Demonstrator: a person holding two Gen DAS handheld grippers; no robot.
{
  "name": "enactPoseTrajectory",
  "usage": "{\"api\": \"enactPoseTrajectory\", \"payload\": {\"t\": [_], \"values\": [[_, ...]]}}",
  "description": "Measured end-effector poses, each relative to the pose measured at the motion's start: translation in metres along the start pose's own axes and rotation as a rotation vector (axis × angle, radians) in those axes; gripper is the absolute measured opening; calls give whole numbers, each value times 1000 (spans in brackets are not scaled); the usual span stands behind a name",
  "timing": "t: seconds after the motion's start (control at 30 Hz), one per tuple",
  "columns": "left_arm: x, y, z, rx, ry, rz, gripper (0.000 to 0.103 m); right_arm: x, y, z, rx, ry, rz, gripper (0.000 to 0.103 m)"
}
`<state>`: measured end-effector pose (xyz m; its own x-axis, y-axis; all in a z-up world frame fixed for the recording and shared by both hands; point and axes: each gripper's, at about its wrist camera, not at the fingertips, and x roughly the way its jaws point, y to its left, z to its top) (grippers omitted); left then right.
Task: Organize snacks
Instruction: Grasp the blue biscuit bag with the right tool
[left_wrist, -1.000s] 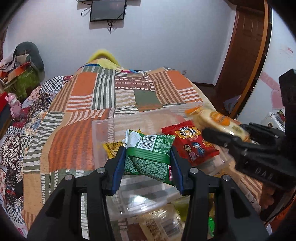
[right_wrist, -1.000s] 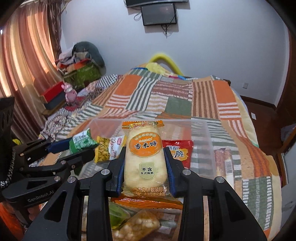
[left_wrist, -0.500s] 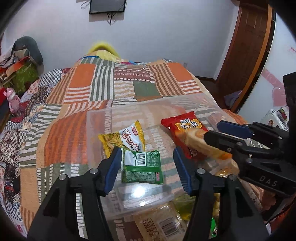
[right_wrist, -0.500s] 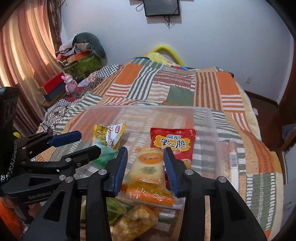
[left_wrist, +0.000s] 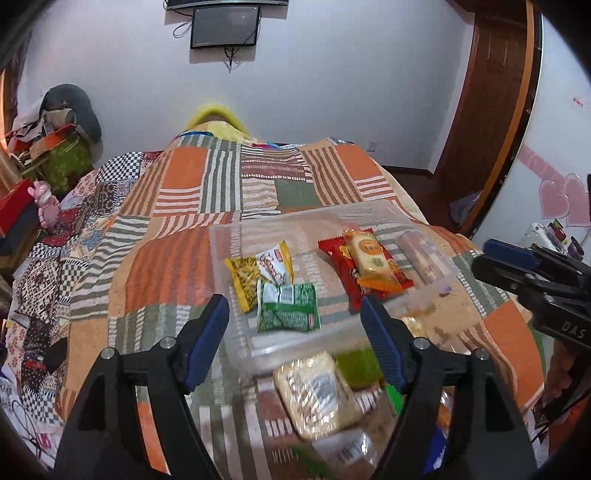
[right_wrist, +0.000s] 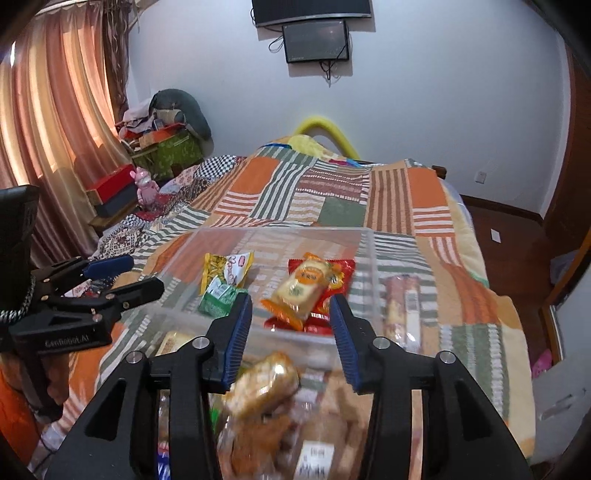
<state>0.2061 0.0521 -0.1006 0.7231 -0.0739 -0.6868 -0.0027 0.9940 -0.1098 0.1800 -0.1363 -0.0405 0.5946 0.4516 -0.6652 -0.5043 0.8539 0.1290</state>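
Observation:
A clear plastic bin (left_wrist: 236, 236) (right_wrist: 365, 243) lies on the patchwork bed. In it are a green packet (left_wrist: 288, 308) (right_wrist: 218, 295), a yellow-white packet (left_wrist: 260, 271) (right_wrist: 227, 267), a red packet (left_wrist: 334, 254) (right_wrist: 341, 267) and an orange rice-cracker packet (left_wrist: 371, 260) (right_wrist: 303, 286) lying on the red one. My left gripper (left_wrist: 295, 339) is open and empty, just short of the bin's near wall. My right gripper (right_wrist: 291, 332) is open and empty, also at the near wall. Each gripper shows in the other's view: the right one (left_wrist: 517, 262), the left one (right_wrist: 122, 277).
A pile of loose snack packets (left_wrist: 317, 391) (right_wrist: 266, 391) lies in front of the bin, under both grippers. A long wrapped bar (right_wrist: 404, 306) (left_wrist: 421, 254) lies just right of the bin. Clutter and boxes (right_wrist: 162, 147) stand at the bed's far left. A wooden door (left_wrist: 487, 110) is at the right.
My left gripper let go of the green packet and my right let go of the orange packet; both packets now lie in the bin. Both grippers opened and pulled back toward me.

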Motion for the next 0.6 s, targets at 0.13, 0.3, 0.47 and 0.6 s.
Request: {"api": "enactPoseTrajectory", "payload": {"t": [0.13,0.3,0.47,0.6], "values": [[-20,0,-16,-5,-1,2,77,-18,6,-16,3,-4,-2,49],[-47,-2,-37,10,-7,5,78,-35,20,-39,-5,-5,-8,54],[-65,-3,-58,22,-1,0,81,-39,37,-59,2,21,27,58],[-73,-6,-76,31,15,-3,81,-33,50,-73,7,49,39,64]]}}
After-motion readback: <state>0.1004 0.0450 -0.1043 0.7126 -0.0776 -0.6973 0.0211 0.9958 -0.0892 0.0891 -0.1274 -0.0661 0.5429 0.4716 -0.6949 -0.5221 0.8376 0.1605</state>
